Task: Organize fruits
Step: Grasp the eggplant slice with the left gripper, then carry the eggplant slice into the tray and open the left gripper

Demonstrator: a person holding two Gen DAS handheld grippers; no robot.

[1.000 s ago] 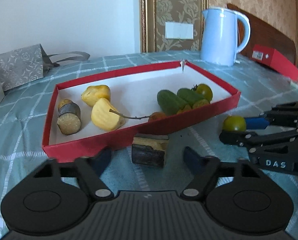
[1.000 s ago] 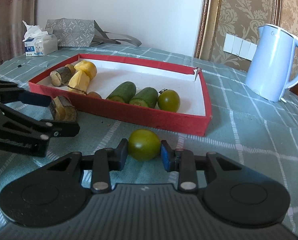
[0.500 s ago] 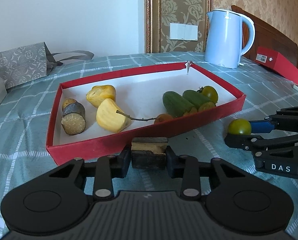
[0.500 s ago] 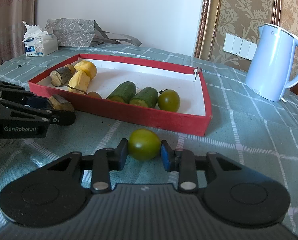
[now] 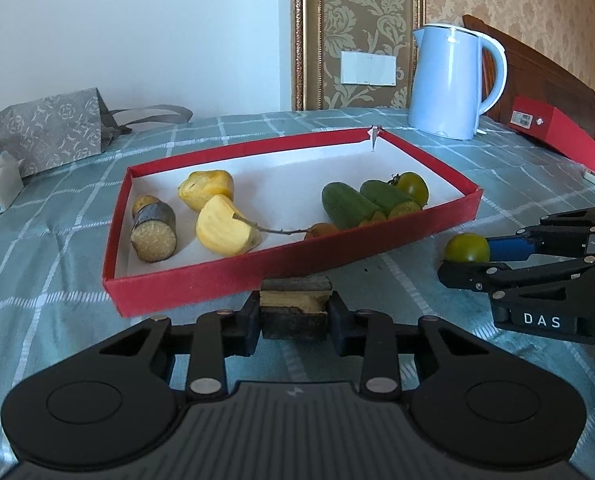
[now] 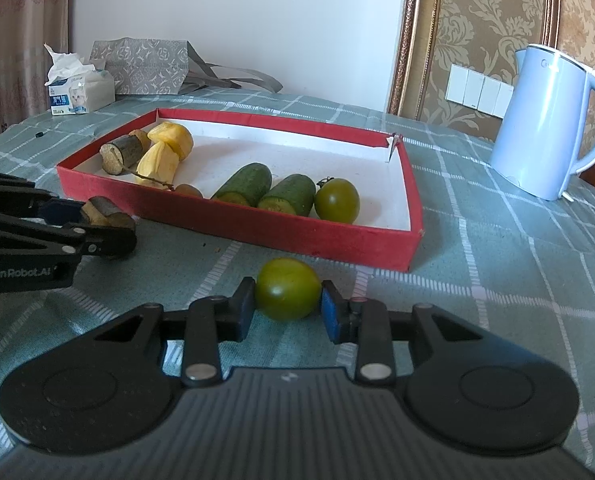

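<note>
- left tool (image 5: 295,314) is closing, its pads pressing both sides of a dark-skinned sugarcane piece (image 5: 295,304); the piece sits on the surface (image 5: 57,296) just before the near wall of the red tray (image 5: 257,270)
- right tool (image 6: 287,306) is clamped on a green tomato (image 6: 288,294); the tomato rests on the checked cloth near the tray's front wall
- inside the tray: another sugarcane piece (image 5: 153,228) and two yellow fruit pieces (image 5: 225,230) at the left; two cucumber halves (image 5: 349,206) and a second green tomato (image 5: 413,188) at the right
- beyond the tray: a pale blue kettle (image 5: 449,80), a grey gift bag (image 5: 45,132), a tissue pack (image 6: 79,94)
</note>
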